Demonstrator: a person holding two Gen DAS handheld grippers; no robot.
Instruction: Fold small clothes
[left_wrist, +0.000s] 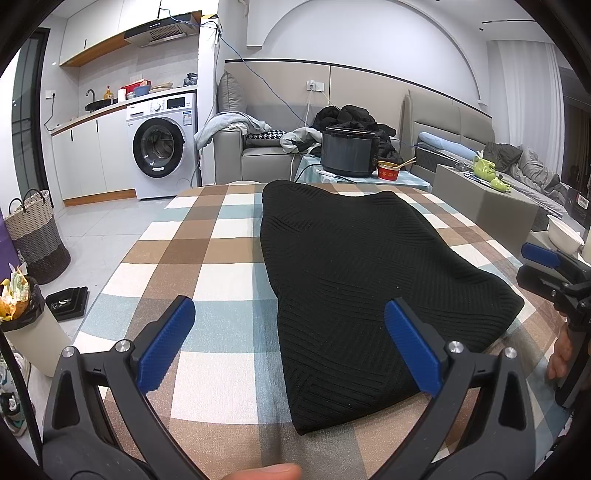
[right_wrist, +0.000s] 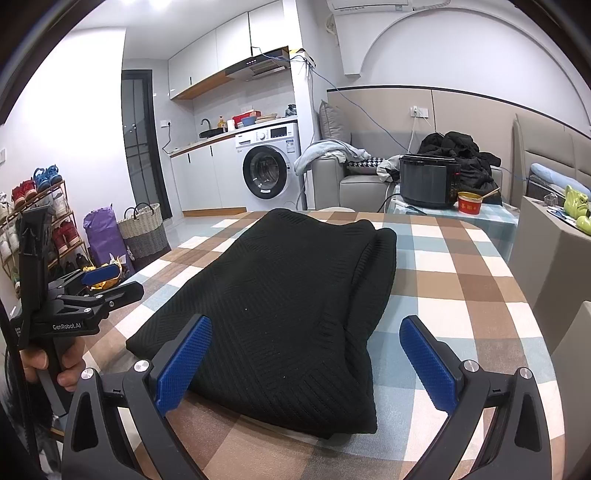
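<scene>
A black ribbed knit garment lies folded lengthwise on the checked tablecloth; the right wrist view shows the same garment running away from me. My left gripper is open, hovering over the garment's near left edge with nothing between its blue pads. My right gripper is open too, above the garment's near end, holding nothing. The left gripper also shows in a hand at the left of the right wrist view. The right gripper shows at the right edge of the left wrist view.
A dark cooker and a red bowl stand on a small table past the far edge. A grey box with green figurines stands to the right. A woven basket and a bin sit on the floor at the left.
</scene>
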